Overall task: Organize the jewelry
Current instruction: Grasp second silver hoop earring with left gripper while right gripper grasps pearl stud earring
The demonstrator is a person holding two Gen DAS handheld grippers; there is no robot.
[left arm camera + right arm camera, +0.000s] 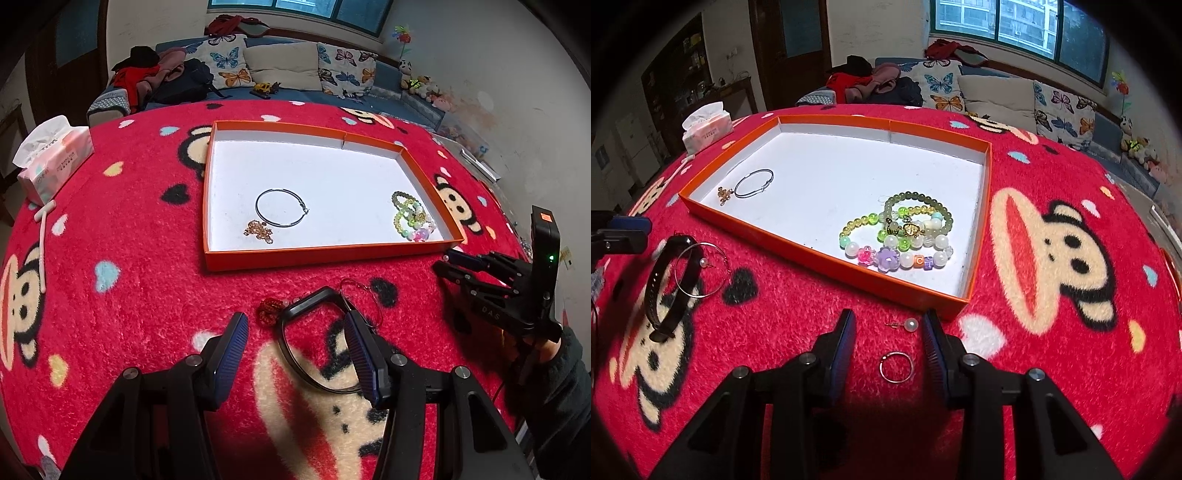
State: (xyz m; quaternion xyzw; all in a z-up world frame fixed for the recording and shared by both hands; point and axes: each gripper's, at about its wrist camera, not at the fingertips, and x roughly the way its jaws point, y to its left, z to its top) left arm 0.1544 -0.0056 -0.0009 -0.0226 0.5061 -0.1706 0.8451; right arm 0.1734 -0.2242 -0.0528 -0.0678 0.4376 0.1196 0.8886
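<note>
Looking along the left gripper (293, 345), its two blue-padded fingers stand wide apart with nothing held, low over the red cartoon-monkey blanket (147, 295) that covers the bench. A black band (314, 301) lies on the blanket between them, its right side just beside the right finger. A red beaded piece (269, 310) sits just left of the band, and a thin wire hoop (360, 295) lies at its far right. Farther off rests the orange tray (332, 254) with a white floor; inside are a large dark hoop (281, 207), a gold chain (258, 230) near it at the near left, and a heap of bead bracelets (412, 218) in the near right corner. The right gripper (448, 264) hangs at the right, just beside the tray's near right corner. A tissue pack (55, 158) stands far left.

From the right wrist view, the right gripper (888, 336) is spread open and empty above the blanket. Between its fingers lie a pearl stud (911, 324) and, nearer, a small silver ring (897, 366). The tray's near corner (953, 312) lies just beyond, with the bead bracelets (901, 236) inside close by, and the dark hoop (753, 182) and gold chain (724, 194) at the far left end. At the left on the blanket lie the black band (659, 295) and a large hoop with a pearl (701, 271) overlapping it.
</note>
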